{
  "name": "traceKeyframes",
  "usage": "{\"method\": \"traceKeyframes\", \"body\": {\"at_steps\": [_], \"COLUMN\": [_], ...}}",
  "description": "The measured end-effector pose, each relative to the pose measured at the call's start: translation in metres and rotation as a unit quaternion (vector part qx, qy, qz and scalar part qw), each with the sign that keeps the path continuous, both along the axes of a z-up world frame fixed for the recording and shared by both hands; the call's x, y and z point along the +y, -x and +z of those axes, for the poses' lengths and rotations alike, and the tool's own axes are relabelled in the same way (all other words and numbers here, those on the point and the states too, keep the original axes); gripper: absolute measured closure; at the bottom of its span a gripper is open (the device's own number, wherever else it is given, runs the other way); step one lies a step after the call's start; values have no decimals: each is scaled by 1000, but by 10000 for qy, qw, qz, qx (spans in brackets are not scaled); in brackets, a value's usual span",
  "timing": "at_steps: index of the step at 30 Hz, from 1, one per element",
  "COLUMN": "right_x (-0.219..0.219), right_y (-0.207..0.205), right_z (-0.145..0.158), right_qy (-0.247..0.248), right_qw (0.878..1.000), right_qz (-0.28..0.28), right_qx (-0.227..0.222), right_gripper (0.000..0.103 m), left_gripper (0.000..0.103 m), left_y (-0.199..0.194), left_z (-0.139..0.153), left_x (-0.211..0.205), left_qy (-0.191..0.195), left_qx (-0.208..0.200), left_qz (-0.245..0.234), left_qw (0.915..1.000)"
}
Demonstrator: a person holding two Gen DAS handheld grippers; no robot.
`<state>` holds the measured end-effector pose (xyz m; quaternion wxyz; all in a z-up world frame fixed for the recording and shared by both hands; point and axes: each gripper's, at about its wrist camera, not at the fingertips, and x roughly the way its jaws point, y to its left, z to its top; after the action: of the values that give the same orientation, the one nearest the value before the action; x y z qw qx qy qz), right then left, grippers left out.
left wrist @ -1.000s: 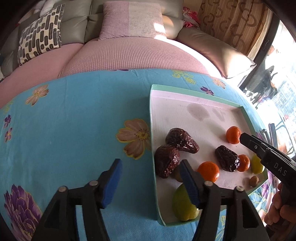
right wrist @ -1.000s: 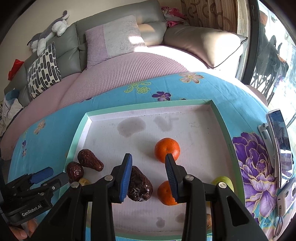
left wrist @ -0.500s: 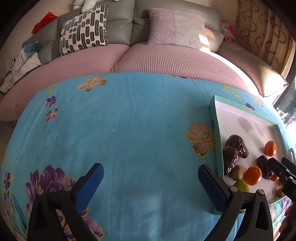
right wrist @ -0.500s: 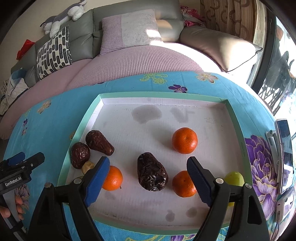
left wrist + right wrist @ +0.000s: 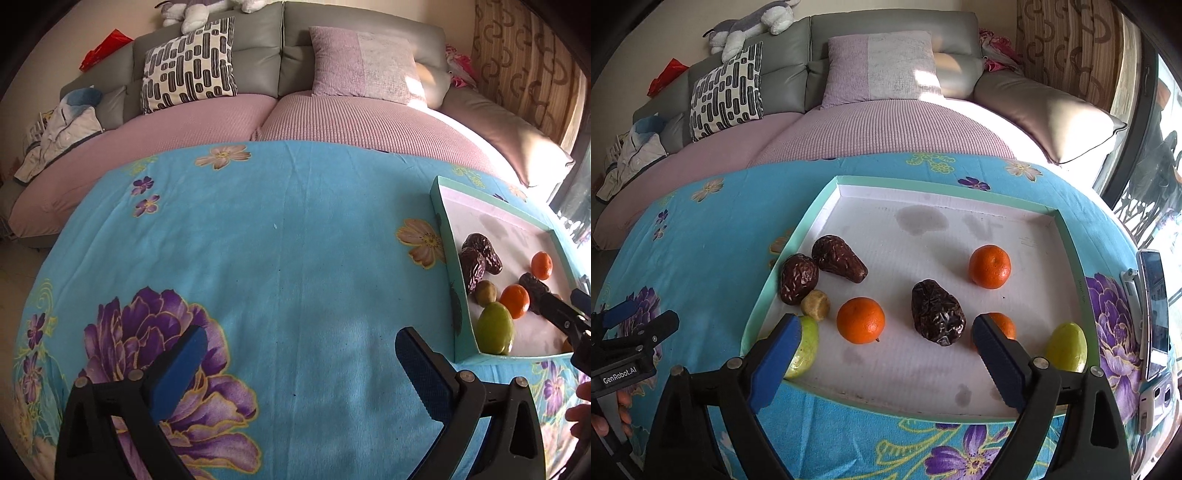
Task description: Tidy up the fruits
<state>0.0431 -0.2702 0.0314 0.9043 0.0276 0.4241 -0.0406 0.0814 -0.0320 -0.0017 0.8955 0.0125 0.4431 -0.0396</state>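
Note:
A shallow green-rimmed tray point(image 5: 960, 185) with a white floor holds the fruit: three oranges, one near the middle point(image 5: 860, 320), three dark wrinkled fruits, one at centre point(image 5: 937, 312), two green fruits point(image 5: 1066, 346) and a small brown one point(image 5: 815, 304). My right gripper point(image 5: 886, 341) stands open above the tray's near edge, with nothing between its fingers. My left gripper point(image 5: 301, 356) is open over the bare blue cloth, left of the tray point(image 5: 448, 236). In the left wrist view the fruit lies at the far right, a green fruit point(image 5: 495, 328) nearest.
The table wears a blue floral cloth point(image 5: 258, 240). A pink and grey sofa point(image 5: 295, 110) with cushions curves behind it. A phone point(image 5: 1154, 306) and other small devices lie on the cloth to the right of the tray. Fingers point(image 5: 613, 410) show at lower left.
Both grippers have opened wide and drawn back from the tray. The left one has swung left over the cloth, and the tray now sits at its far right.

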Motion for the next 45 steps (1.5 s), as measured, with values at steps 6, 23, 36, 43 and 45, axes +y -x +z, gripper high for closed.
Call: {"method": "traceKeyframes", "body": {"at_steps": [6, 23, 36, 43, 45], "right_x": [16, 22, 23, 22, 21], "right_y": [27, 45, 43, 45, 45], "right_z": [1, -24, -29, -27, -27], "right_qy": [2, -82, -118, -113, -114], "right_qw": [9999, 9999, 9998, 9998, 9999], "right_qz": [148, 89, 97, 95, 94], "right_qx": [-38, 117, 139, 90, 89], "right_gripper": [9, 9, 9, 9, 9], "left_gripper": [0, 0, 0, 0, 0], "left_y": [22, 44, 33, 34, 35], "left_z": [7, -13, -27, -26, -26], "left_x": [5, 14, 13, 10, 9], "left_qy": [-366, -357, -417, -383, -381], "left_qx": [-245, -18, 330, 322, 320], "left_qz": [217, 466, 376, 315, 298], "left_qw": [9988, 9983, 9979, 9983, 9983]}}
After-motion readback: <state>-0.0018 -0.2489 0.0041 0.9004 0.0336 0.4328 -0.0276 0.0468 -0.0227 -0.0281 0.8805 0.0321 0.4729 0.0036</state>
